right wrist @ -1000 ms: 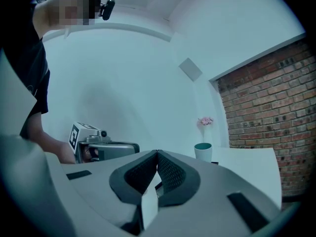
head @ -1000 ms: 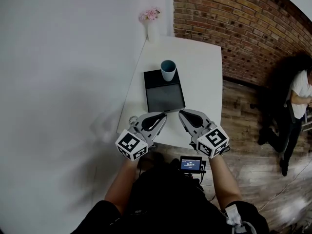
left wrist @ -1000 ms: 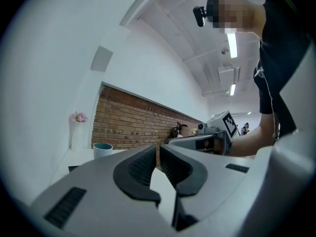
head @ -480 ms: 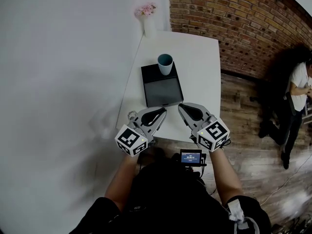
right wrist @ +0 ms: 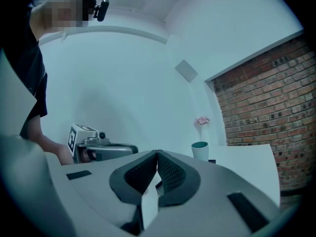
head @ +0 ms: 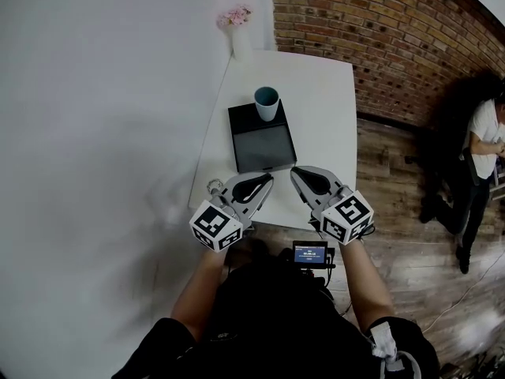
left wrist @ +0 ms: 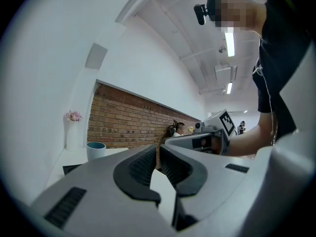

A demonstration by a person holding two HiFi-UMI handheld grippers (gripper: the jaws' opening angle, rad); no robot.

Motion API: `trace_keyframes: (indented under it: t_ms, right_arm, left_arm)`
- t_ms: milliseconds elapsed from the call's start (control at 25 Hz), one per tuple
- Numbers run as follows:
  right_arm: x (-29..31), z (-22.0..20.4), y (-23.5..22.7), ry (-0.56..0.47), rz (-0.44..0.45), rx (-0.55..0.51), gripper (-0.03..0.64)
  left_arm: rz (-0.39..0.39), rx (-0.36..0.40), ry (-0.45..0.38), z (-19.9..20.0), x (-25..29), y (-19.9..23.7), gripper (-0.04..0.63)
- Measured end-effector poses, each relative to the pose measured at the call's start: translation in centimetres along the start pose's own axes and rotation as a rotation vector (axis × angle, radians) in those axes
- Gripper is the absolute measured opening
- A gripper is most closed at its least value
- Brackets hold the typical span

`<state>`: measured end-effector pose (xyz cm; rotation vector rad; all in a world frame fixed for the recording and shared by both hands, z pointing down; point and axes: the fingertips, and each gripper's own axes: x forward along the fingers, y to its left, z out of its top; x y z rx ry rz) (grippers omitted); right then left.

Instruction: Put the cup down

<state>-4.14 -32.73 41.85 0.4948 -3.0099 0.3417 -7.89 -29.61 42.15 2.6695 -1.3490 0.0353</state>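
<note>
The cup [head: 267,103], pale blue with a teal rim, stands upright at the 12 o'clock end of the dark tray [head: 263,150] on the white desk [head: 323,109]. Near the desk's 6 o'clock edge, the left tool [head: 263,182] is pinched together on nothing. At its 3 o'clock, the right tool [head: 298,175] is likewise closed and empty.

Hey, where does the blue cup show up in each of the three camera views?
Head view: cup upper centre, on the black tray's far end.
Left gripper view: cup low, left of centre.
Right gripper view: cup right of centre, just below mid-height.
Shared landmark: the vase of pink flowers, beyond the cup in every view.
</note>
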Motion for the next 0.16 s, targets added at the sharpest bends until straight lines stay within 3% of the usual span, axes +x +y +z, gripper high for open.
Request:
trace_keyframes:
  t_ms: [160]
  right_arm:
    - [-0.13,0.47,-0.47,-0.018,-0.009,0.034,0.014]
  left_arm:
    - [-0.004,0.0,0.002,0.17,-0.01,0.06,0.029]
